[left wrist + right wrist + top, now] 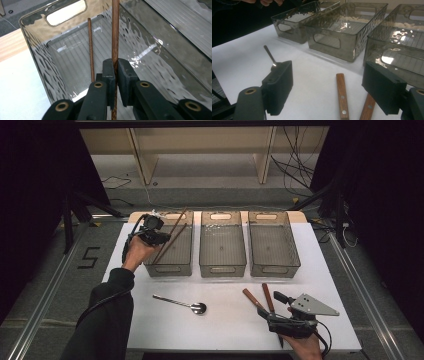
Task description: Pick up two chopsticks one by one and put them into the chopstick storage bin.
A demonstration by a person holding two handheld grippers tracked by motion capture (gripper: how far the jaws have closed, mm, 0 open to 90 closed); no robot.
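Presently, a thin brown wooden chopstick (pixel 115 37) is pinched between the closed jaws of the left gripper (pixel 115 75), held over the left bin (pixel 186 261). A second chopstick (pixel 91 47), equally slim and dark brown, is seen leaning inside that bin, its upper end against the far wall. Three clear ribbed plastic bins with cut-out handles are counted in a row on the white table (pixel 225 330); nothing is observed in the middle bin (pixel 222 265) or the right bin (pixel 274 265). One metal spoon (pixel 182 303) is noted lying on the table in front of the bins. Two wooden-handled utensils (pixel 342 96) lie side by side near the right gripper (pixel 329 86), whose jaws are spread wide apart and hold nothing.
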